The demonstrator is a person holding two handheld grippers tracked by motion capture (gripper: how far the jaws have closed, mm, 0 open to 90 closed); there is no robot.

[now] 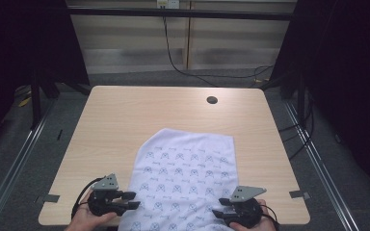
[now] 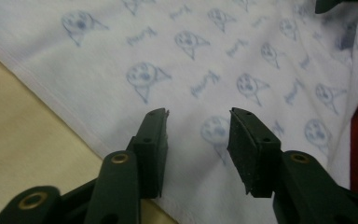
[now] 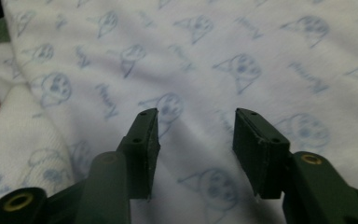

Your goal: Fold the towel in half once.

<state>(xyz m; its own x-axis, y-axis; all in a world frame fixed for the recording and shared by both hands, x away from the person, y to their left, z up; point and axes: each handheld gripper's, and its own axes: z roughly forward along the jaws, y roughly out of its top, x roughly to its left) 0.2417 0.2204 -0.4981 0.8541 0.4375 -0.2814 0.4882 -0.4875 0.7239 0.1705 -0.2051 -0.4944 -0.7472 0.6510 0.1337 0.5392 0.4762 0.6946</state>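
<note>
Both tools, left tool (image 1: 131, 199) at 7 o'clock and right tool (image 1: 218, 212) at 5, released, flank cloth (image 1: 185, 163) near edge on counter (image 1: 125, 115), likely for pinching corners.

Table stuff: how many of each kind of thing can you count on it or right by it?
Cloth: 1
Grippers, left and right: 2
Round hole in the table: 1
Total: 4
</note>
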